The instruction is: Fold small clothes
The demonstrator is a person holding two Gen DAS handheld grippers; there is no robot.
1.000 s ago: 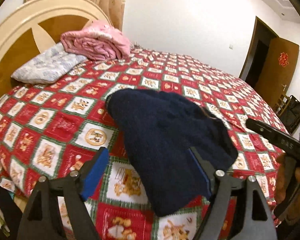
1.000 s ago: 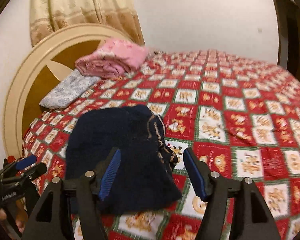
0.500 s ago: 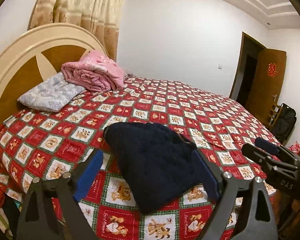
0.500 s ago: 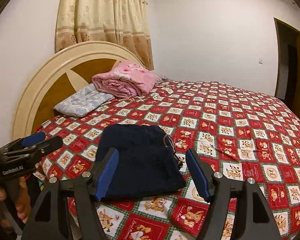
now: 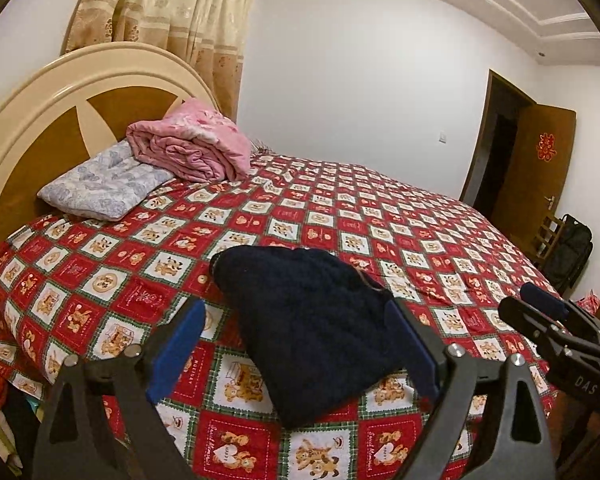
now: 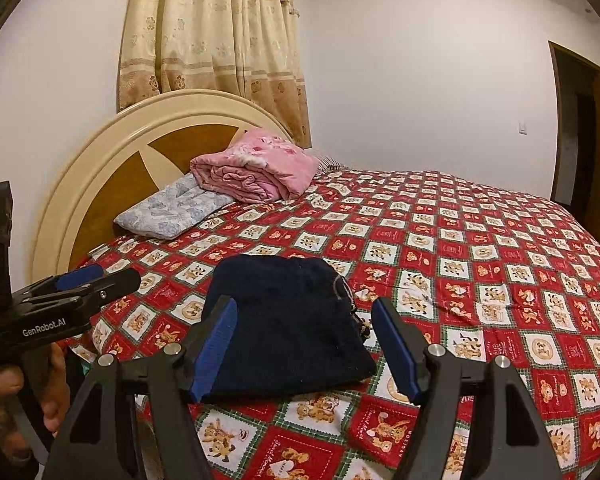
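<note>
A folded dark navy knit garment (image 5: 308, 320) lies near the front edge of the bed, also in the right wrist view (image 6: 284, 320). My left gripper (image 5: 296, 348) is open and empty, held back from the bed with the garment framed between its blue pads. My right gripper (image 6: 304, 344) is open and empty too, apart from the garment. The right gripper shows at the right of the left wrist view (image 5: 552, 320); the left gripper shows at the left of the right wrist view (image 6: 80, 284).
The bed has a red checkered bear-print cover (image 6: 480, 248) and a round cream headboard (image 6: 112, 152). A folded pink quilt (image 6: 256, 172) and a pale blue pillow (image 6: 172, 208) lie by the headboard. A brown door (image 5: 540, 168) and a black bag (image 5: 572, 256) stand at the right.
Both grippers have pulled back and up from the garment, which now looks smaller and lies folded on the bed. Both stay open.
</note>
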